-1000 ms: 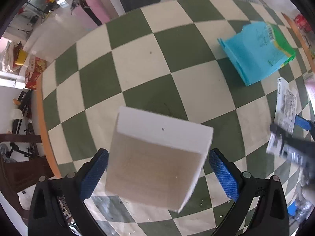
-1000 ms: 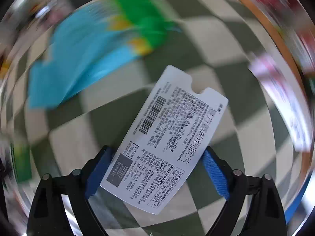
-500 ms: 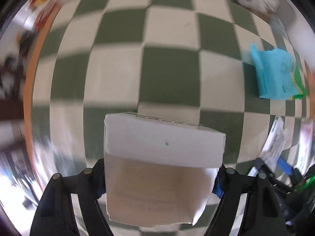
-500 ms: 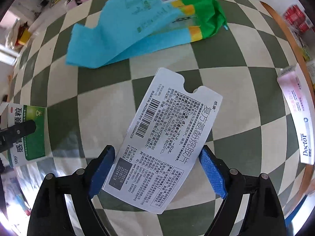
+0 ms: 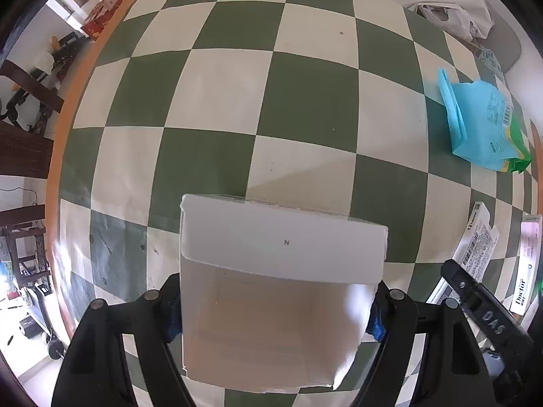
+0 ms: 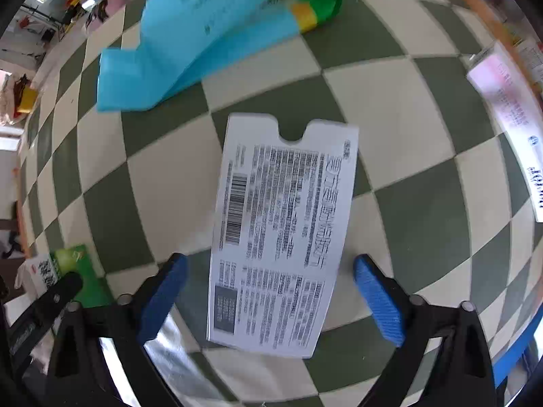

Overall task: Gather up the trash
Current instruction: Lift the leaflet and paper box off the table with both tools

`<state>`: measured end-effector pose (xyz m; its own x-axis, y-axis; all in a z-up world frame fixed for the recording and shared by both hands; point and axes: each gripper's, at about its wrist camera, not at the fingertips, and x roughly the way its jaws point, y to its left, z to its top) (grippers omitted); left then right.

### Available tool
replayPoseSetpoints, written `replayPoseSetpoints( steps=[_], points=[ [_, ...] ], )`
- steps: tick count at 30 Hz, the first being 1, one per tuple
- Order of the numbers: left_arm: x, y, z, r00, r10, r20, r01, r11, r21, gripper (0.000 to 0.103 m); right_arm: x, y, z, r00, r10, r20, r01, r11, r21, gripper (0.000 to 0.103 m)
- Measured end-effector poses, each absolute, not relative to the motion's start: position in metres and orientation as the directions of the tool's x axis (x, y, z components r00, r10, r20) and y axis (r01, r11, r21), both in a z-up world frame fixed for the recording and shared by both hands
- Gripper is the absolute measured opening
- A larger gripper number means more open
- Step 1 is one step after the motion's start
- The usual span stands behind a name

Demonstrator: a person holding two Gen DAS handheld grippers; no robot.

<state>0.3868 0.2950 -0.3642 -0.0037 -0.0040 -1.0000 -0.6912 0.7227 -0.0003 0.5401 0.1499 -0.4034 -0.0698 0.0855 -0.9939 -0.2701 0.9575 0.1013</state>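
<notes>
Two tools in use, both pointing down at the checked desk (image 6: 424, 108).

Left tool (image 5: 274, 310): jaws have just been closing and are now pressed on the side walls of the open white box (image 5: 281, 237), whose open mouth faces the camera.

Right tool (image 6: 271, 293): jaws have just been opening and stand spread. The flat printed carton (image 6: 281, 224) lies between the pads, clear of both. Its long axis runs 12 to 6, tipped slightly toward 1, with the notched end at 12. The pads sit at its 9 and 3, so closing would take it across the width. The right hand is the nearer. I cannot tell whether it rests fully on the desk.

Count, right view:
- one flat carton
- one blue-green bag (image 6: 203, 27) at 11
- one pink box (image 6: 505, 108) at 2
- one green-faced box (image 6: 68, 268) at 8, probably the left tool's load
</notes>
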Motion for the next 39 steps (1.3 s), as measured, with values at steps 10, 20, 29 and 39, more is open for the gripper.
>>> replayPoseSetpoints(
  steps=[10, 20, 29, 39],
  points=[
    [0.376, 0.308, -0.363, 0.006, 0.003, -1.0, -0.708, 0.706, -0.002, 0.076, 0.518, 0.188, -0.399, 0.073, 0.043, -0.996, -0.382, 0.924, 0.012, 0.076],
    [0.327, 0.298, -0.323, 0.084, 0.028, -0.996, -0.704, 0.709, -0.039, 0.076, 0.492, 0.13, -0.375, 0.116, 0.122, -0.986, -0.397, 0.916, 0.066, 0.076],
    [0.26, 0.269, -0.269, 0.187, 0.049, -0.981, -0.67, 0.737, -0.09, 0.076, 0.421, 0.087, -0.301, 0.205, 0.186, -0.961, -0.445, 0.892, 0.078, 0.076],
    [0.141, 0.226, -0.243, 0.29, 0.043, -0.956, -0.582, 0.801, -0.141, 0.076, 0.284, 0.03, -0.234, 0.248, 0.264, -0.932, -0.42, 0.896, 0.142, 0.076]
  ],
)
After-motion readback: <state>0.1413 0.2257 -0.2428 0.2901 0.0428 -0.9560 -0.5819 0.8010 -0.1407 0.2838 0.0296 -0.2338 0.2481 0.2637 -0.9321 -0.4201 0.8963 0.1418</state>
